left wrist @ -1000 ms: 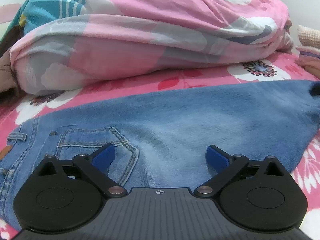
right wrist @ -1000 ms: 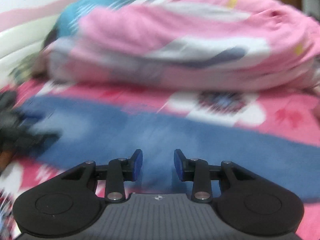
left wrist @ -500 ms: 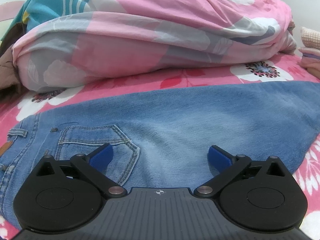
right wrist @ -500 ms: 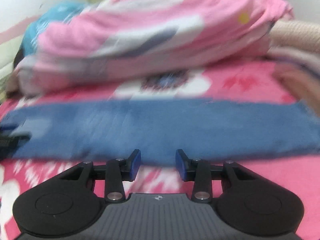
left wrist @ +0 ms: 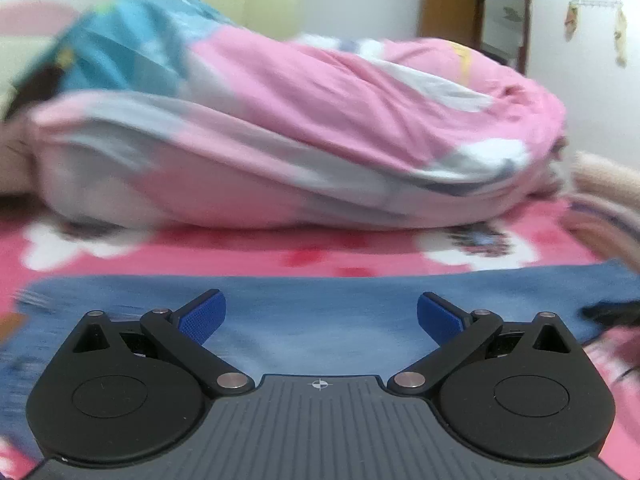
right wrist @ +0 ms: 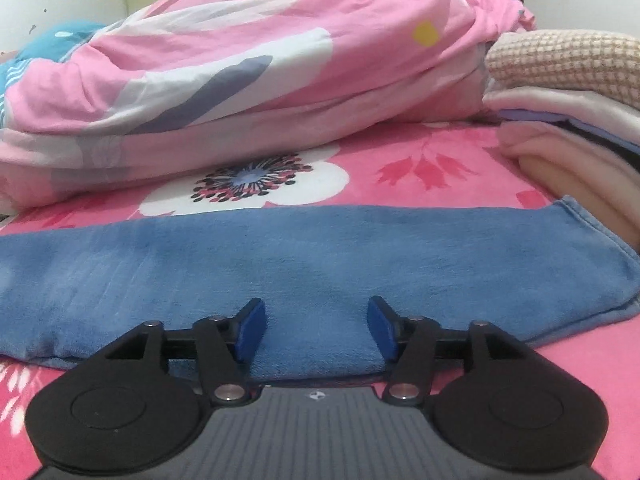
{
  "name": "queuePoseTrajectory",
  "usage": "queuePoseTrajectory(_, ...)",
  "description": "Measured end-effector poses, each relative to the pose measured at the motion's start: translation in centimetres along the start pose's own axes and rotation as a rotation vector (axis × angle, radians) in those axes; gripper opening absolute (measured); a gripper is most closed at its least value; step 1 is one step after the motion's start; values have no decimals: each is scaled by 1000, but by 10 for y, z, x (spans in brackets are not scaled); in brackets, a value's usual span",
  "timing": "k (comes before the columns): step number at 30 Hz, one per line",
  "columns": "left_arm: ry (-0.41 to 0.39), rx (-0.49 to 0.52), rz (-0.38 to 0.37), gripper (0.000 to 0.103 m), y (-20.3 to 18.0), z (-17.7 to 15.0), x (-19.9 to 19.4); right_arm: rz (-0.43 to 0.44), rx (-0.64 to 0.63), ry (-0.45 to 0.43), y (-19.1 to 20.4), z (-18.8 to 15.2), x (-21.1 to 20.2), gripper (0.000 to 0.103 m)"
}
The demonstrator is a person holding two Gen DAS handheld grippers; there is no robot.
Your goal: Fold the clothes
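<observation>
The left wrist view was smeared by motion, yet it alone showed the room behind: a pale wall, a brown door [left wrist: 448, 8] and a small rack [left wrist: 596, 28] hanging at the far right. The jeans [left wrist: 320, 312] lay as a blue band across the pink floral blanket [left wrist: 224, 252], with the heaped pink quilt [left wrist: 304, 136] behind them. At the right edge of that view a dark blurred shape sat on the denim; what it was could not be told. The left gripper [left wrist: 320, 316] was tilted gently downward above the jeans, its blue pads spread wide with nothing between them.

The right wrist view was sharp and showed what the other blurred: the hem end of the folded jeans [right wrist: 320, 272], a white flower printed on the blanket [right wrist: 440, 184], and a stack of folded clothes [right wrist: 560, 92] at the right, topped by a beige waffle knit. The right gripper [right wrist: 316, 328] pointed downward at the near edge of the denim; its jaws had just been opening, with denim in the gap and the pads not pressing on it.
</observation>
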State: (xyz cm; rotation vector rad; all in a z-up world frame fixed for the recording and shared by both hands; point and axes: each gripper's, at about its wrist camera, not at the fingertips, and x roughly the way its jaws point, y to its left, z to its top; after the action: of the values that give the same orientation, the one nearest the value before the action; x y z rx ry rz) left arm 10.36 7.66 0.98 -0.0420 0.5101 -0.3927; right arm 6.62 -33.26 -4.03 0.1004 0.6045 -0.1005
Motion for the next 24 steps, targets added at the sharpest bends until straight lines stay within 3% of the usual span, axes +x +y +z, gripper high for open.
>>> queuePoseTrajectory(3,46,41,2,103,-35,4,32,-3,-10,-5,2,-1,0,64)
queuePoseTrajectory(6,128,117,149,103,-61,-21,84,2,-4,-8,0,-2,-2,64)
queuePoseTrajectory(8,140,165,202,103,-67,-39,98,4,-3,-10,0,-3,-2,65)
queuePoseTrajectory(13,115,131,187,103,-60,-45,94,20,5,-14,-3,-3,-2,68)
queuePoseTrajectory(18,113,158,216,103,-66,-48,92,20,-7,-13,-1,-3,-1,70)
queuePoseTrajectory(24,114,141,202,103,-62,-47,89,-24,-62,-7,8,-5,-5,71)
